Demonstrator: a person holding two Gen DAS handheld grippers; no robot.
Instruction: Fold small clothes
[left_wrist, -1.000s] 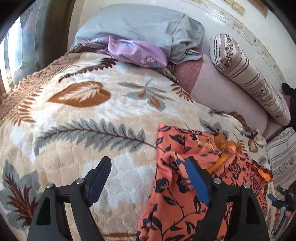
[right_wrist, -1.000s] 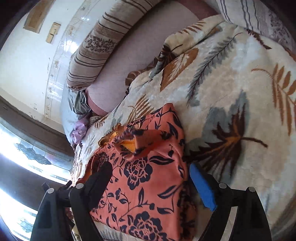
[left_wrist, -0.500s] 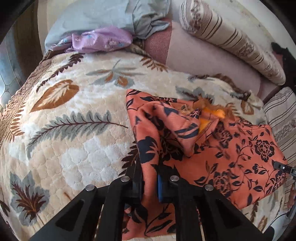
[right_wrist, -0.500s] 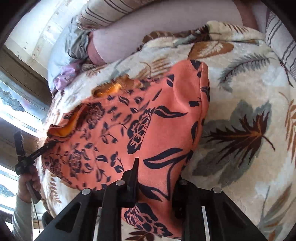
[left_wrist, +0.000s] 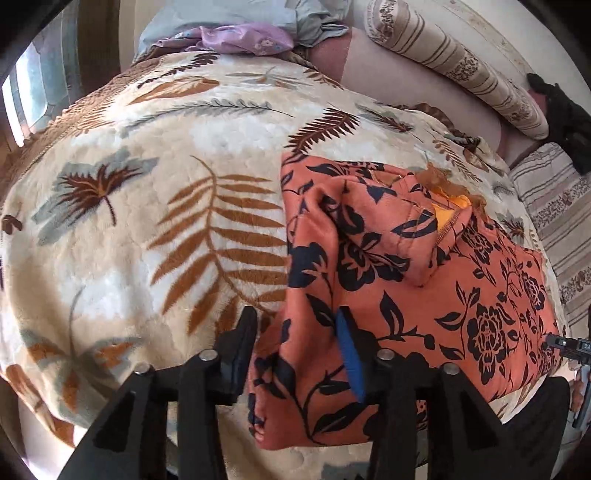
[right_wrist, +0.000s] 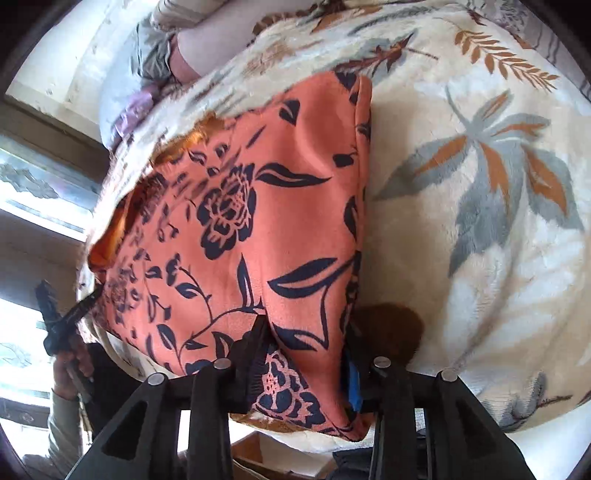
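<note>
Both grippers' jaws were opening, left gripper (left_wrist: 295, 350) and right gripper (right_wrist: 306, 354), releasing the orange floral garment (left_wrist: 406, 280) clamped moments earlier at six o'clock on the leaf-print blanket (left_wrist: 147, 221).

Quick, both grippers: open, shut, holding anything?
Left gripper: jaws opening, orange floral garment edge between them, not pinched.
Right gripper: jaws opening, garment hem between them.

The small garment (left_wrist: 399, 288) is coral-orange with navy flowers and vines and a yellow-orange lining. The blanket (left_wrist: 184, 192) is cream with rust, brown and grey-blue leaves. The bolster (left_wrist: 454, 62) is beige with brown stripes.
</note>
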